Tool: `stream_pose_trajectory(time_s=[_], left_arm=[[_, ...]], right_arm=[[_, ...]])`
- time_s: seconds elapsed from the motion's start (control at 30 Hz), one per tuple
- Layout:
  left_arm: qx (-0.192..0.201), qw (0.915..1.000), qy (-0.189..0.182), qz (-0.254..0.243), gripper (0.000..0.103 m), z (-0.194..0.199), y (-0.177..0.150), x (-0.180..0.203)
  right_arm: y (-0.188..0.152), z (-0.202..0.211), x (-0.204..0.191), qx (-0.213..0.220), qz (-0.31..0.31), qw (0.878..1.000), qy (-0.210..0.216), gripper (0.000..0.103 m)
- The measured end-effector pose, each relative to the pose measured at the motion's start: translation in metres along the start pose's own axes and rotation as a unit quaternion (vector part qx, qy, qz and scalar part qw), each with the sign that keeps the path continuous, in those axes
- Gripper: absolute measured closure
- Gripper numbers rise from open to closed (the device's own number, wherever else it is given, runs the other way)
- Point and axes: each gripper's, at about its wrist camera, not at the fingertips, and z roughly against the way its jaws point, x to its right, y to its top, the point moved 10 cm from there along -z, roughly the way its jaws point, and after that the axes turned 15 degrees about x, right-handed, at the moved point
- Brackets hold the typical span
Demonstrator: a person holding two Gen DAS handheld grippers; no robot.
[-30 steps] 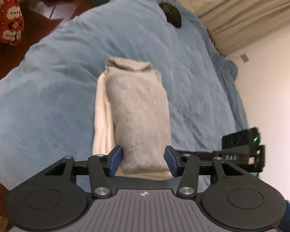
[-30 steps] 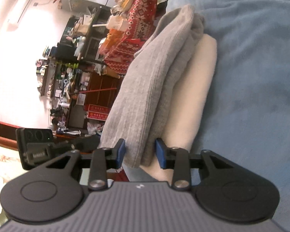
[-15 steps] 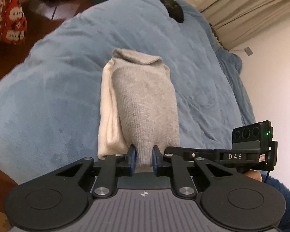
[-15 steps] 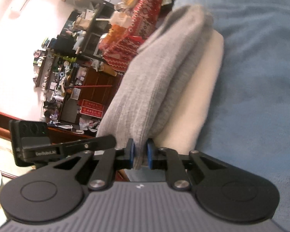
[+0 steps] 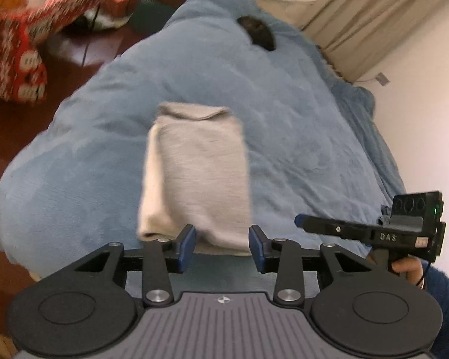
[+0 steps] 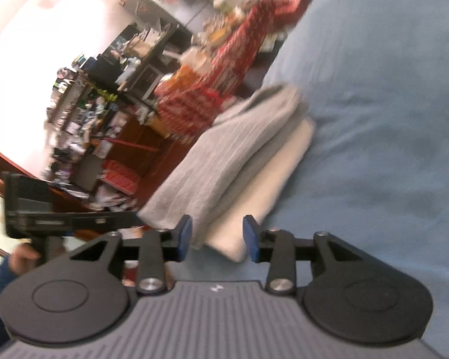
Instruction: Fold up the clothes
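Landmark: blue bed cover. Off its left edge, a red patterned cloth hung over dark wood floor. Mid-cover lay the folded grey knit garment, stacked on a folded cream garment whose edge showed along the grey one's left side. A small dark object sat on the cover's far end; blurred, not identifiable. Left tool hovered at the stack's near end, jaws opening, pads clear of the cloth, nothing gripped. Right tool at the stack's other end, jaws likewise opening, grey garment and cream garment beyond the pads, not pinched. Cluttered shelves stood past the cover.
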Motion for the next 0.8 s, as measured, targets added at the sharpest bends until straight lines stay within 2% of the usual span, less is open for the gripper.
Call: stream_pose_trajectory(time_s=[0.03,0.07,0.17,0.3,0.47,0.57,0.73,0.8], left_arm=[[0.006,0.9998,0.002,-0.018,0.063,0.001,-0.001,0.013],[0.011,0.9992,0.004,-0.037,0.061,0.000,-0.003,0.026],[0.024,0.9962,0.007,-0.083,0.060,-0.007,-0.012,0.064],[0.021,0.9953,-0.003,-0.095,0.059,-0.032,-0.031,0.106],[0.007,0.9927,0.004,-0.120,0.059,-0.069,-0.062,0.154],[0.000,0.9921,-0.009,-0.125,0.059,-0.086,-0.080,0.183],[0.006,0.9871,-0.007,-0.160,0.059,-0.107,-0.105,0.227],[0.003,0.9871,-0.003,-0.160,0.055,-0.112,-0.115,0.240]], right_arm=[[0.004,0.014,0.002,0.007,0.016,1.000,-0.009,0.039],[0.008,0.029,0.006,0.015,0.030,0.999,-0.019,0.032],[0.014,0.083,0.024,0.037,0.052,0.997,-0.051,0.025],[0.013,0.154,0.056,0.054,0.054,0.993,-0.094,0.019],[0.010,0.236,0.098,0.081,0.067,0.982,-0.155,0.004],[0.005,0.277,0.119,0.093,0.075,0.975,-0.186,0.001],[-0.008,0.333,0.141,0.106,0.084,0.958,-0.251,0.001],[-0.014,0.356,0.150,0.108,0.080,0.949,-0.284,0.001]])
